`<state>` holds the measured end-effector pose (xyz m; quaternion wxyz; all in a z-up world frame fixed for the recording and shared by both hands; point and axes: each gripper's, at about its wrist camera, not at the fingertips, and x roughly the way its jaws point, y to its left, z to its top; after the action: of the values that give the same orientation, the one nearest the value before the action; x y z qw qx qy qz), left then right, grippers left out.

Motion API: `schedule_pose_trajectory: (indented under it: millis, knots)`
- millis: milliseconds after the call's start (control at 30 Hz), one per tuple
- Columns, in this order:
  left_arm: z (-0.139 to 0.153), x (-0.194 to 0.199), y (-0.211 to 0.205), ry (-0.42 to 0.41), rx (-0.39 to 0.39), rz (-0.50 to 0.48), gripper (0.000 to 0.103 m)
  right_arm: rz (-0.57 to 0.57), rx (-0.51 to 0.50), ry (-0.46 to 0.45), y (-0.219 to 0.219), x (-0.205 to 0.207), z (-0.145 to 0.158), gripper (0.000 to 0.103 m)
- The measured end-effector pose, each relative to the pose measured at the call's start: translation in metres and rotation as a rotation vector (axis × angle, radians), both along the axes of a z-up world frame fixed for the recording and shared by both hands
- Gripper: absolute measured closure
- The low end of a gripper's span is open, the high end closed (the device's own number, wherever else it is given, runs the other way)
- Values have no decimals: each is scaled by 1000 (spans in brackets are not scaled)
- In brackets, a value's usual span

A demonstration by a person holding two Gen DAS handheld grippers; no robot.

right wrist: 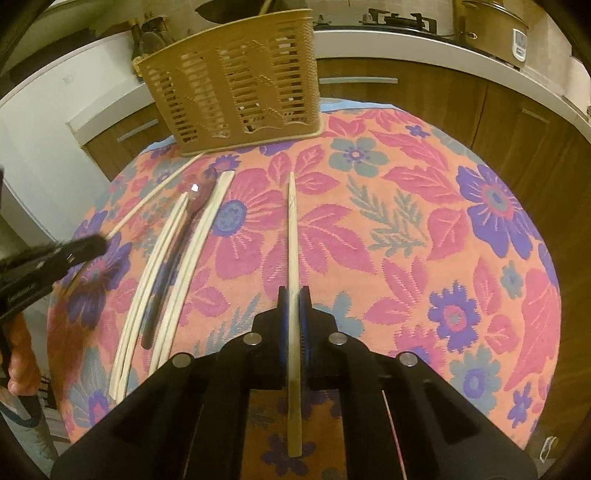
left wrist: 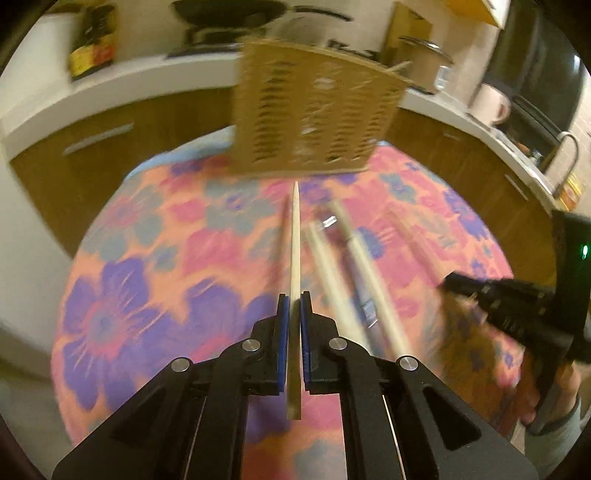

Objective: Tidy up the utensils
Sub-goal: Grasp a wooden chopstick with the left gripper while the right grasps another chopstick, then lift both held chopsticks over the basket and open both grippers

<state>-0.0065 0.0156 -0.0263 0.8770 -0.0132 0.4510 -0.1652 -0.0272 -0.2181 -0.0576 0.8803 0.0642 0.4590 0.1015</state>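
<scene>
My left gripper (left wrist: 294, 297) is shut on a pale wooden chopstick (left wrist: 295, 236) that points at the tan slotted utensil basket (left wrist: 314, 110) at the table's far edge. My right gripper (right wrist: 294, 291) is shut on another chopstick (right wrist: 292, 229), also pointing forward above the cloth. Several more chopsticks (right wrist: 173, 258) and a dark spoon (right wrist: 177, 251) lie on the floral cloth to the right gripper's left; they show blurred in the left wrist view (left wrist: 354, 266). The basket (right wrist: 236, 81) stands upright. The left gripper shows at the right view's left edge (right wrist: 88, 245).
The round table wears a pink, orange and purple floral cloth (right wrist: 406, 229). Behind it run wooden cabinets (right wrist: 461, 99) under a white counter with a stove, pan (left wrist: 236, 11), pots and a sink tap (left wrist: 565, 147). The right gripper's body shows at the left view's right edge (left wrist: 517, 306).
</scene>
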Motion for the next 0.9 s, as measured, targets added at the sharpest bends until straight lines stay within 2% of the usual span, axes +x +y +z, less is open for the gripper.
schedule_pose_trajectory:
  millis: [100, 200, 333, 467, 533, 633, 733, 800, 833, 867, 900]
  knots:
    - [-10, -8, 12, 43, 12, 10, 99, -14, -18, 29, -4, 3, -3, 99]
    - [-18, -15, 17, 113, 2, -33, 98, -7, -32, 47, -6, 2, -6, 99]
    - [-15, -10, 16, 82, 32, -37, 83, 22, -42, 87, -5, 4, -5, 99]
    - [-14, 10, 6, 72, 49, -61, 79, 42, -8, 146, -8, 13, -4, 97]
    - [-20, 24, -2, 90, 90, -84, 76, 51, 25, 182, -11, 19, -4, 93]
    - [-20, 30, -16, 72, 158, -126, 73, 62, 44, 220, -13, 29, -3, 90]
    - [-23, 32, -29, 63, 236, -167, 73, 79, 12, 251, -7, 40, -2, 90]
    - [-24, 31, -36, 50, 286, -187, 77, 95, -33, 272, 1, 48, -1, 90]
    - [-23, 30, -39, 44, 301, -197, 84, 102, -51, 280, 4, 50, 0, 90]
    - [-23, 29, -41, 42, 307, -205, 99, 109, -77, 292, 8, 52, 1, 90]
    - [-23, 28, -43, 37, 315, -211, 99, 114, -92, 296, 10, 53, 1, 90]
